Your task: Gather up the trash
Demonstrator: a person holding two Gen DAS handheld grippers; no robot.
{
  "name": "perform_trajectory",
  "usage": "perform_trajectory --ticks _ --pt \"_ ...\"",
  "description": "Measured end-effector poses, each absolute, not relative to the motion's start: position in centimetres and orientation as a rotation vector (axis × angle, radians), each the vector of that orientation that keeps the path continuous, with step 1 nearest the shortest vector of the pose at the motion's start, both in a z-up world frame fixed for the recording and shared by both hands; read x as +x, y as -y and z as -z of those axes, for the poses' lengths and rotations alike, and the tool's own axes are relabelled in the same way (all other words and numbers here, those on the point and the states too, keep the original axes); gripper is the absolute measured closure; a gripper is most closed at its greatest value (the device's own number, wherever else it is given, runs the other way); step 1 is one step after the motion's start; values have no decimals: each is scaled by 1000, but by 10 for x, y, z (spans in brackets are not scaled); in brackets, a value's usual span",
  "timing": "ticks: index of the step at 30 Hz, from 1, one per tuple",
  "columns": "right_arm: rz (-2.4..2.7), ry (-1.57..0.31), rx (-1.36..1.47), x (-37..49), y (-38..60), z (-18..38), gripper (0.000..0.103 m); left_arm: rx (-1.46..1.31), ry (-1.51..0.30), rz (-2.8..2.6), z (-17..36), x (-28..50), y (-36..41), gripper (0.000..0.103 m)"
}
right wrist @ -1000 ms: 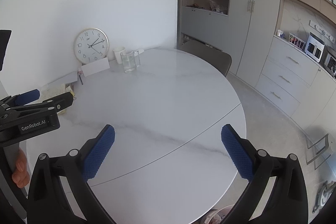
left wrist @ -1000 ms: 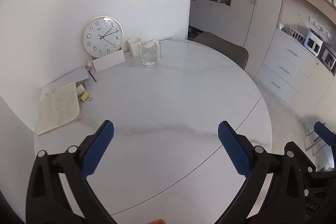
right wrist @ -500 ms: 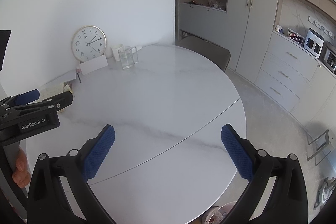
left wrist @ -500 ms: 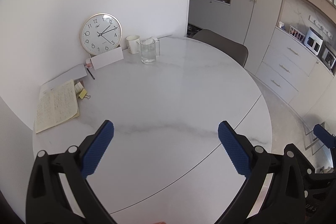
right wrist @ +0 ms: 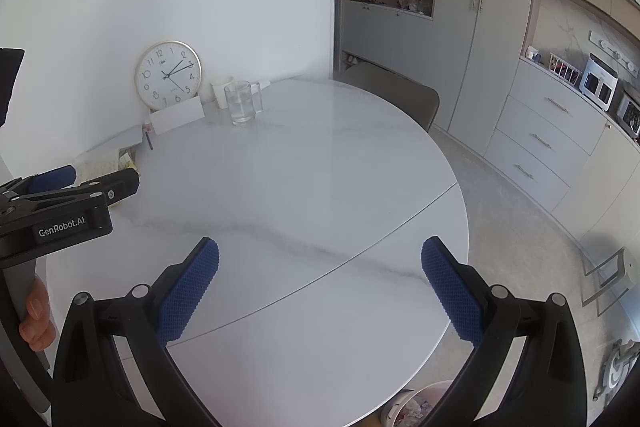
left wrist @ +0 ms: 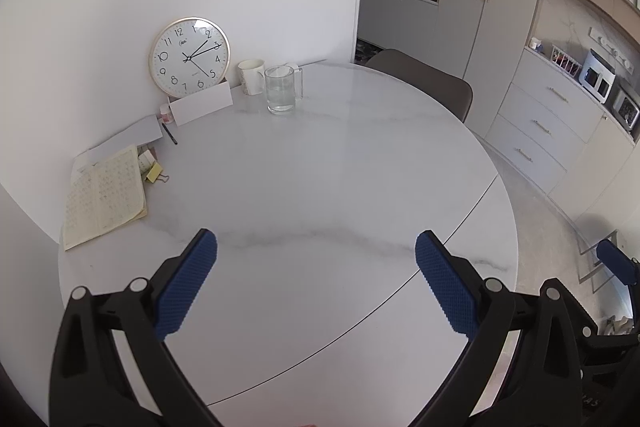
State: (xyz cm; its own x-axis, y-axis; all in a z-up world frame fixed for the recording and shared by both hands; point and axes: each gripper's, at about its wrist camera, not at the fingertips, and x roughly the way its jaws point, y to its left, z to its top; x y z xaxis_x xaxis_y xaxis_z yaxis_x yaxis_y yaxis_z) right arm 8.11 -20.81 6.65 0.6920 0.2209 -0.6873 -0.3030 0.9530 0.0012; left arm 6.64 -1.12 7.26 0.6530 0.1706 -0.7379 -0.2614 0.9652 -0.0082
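Note:
My left gripper (left wrist: 316, 247) is open and empty above the near part of a round white marble table (left wrist: 328, 179). My right gripper (right wrist: 320, 251) is also open and empty, held over the table's near right side. The left gripper shows at the left edge of the right wrist view (right wrist: 68, 195). A bin holding crumpled trash (right wrist: 412, 407) sits on the floor below the table's near edge. Small yellow paper scraps with a binder clip (left wrist: 154, 171) lie by a notebook (left wrist: 104, 195) at the table's far left.
A wall clock (left wrist: 190, 57), a white card (left wrist: 202, 103), a white mug (left wrist: 252, 75) and a glass mug of water (left wrist: 282, 89) stand at the table's back. A pen (left wrist: 169, 133) lies nearby. A grey chair (left wrist: 424, 83) stands behind. Cabinets and drawers (left wrist: 540, 127) line the right.
Both grippers have pulled back and risen slightly, so the table looks a little farther away. The bin has come into the right wrist view. Both jaws stay open.

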Motion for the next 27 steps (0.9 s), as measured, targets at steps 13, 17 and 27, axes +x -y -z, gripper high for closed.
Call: perform_trajectory --ticks 13,17,27 --pt "-287 -765 -109 79 212 -62 2 -99 -834 -227 -66 71 13 8" --pt "-286 -768 -109 79 212 -61 2 -103 -825 -234 -65 71 13 8" --pt "-286 -775 -107 79 212 -60 2 -112 -826 -220 -61 75 11 8"
